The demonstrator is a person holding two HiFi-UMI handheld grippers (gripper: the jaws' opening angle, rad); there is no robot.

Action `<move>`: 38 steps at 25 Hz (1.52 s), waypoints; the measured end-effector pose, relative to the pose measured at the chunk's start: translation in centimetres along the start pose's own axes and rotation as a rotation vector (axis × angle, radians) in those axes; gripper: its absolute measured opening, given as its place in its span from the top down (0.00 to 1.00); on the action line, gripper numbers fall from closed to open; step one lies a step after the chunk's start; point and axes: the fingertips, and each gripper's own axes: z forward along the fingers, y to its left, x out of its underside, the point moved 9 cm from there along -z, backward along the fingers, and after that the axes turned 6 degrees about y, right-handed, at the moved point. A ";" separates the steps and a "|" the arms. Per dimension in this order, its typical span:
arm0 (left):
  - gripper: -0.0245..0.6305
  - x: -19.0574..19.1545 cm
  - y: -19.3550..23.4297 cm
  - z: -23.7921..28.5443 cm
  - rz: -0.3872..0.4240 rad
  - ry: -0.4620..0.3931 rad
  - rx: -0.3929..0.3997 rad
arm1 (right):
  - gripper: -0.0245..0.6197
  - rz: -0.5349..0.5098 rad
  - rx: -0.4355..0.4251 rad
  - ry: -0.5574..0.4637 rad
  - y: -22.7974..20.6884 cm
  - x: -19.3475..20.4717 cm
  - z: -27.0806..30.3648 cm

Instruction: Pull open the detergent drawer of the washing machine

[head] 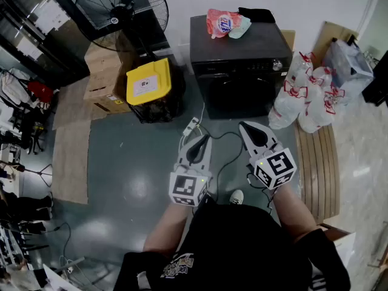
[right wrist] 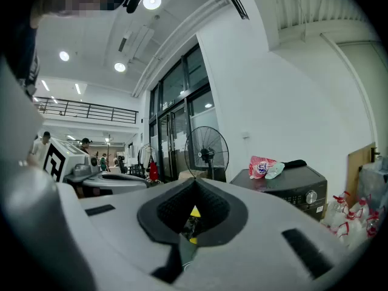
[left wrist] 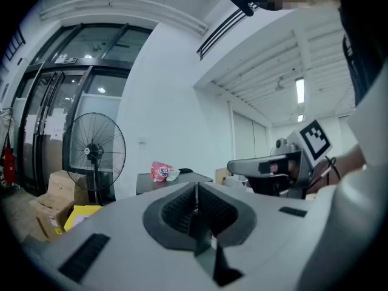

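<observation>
A black washing machine [head: 239,62] stands at the back by the white wall, its control strip with a silver knob [head: 277,65] along the top front; the detergent drawer sits flush, closed. The machine [right wrist: 291,190] shows again in the right gripper view, far off at the right. My left gripper [head: 200,139] is shut with nothing in it, held level well short of the machine. My right gripper [head: 245,127] is shut and empty too, beside the left one and a little nearer the machine. From the left gripper view the machine top [left wrist: 173,179] shows beyond my shut jaws.
A pink detergent bag [head: 223,23] and dark cloth lie on the machine top. A yellow bin [head: 148,81], cardboard boxes [head: 102,77] and a standing fan [head: 121,8] are at the left. Clear plastic jugs [head: 303,96] crowd the machine's right side. A power strip [head: 191,126] and cables lie on the floor.
</observation>
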 end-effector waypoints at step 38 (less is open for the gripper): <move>0.55 0.3 12.6 3.3 -0.027 -0.009 0.106 | 0.55 0.279 0.055 -0.044 -0.2 0.1 12.3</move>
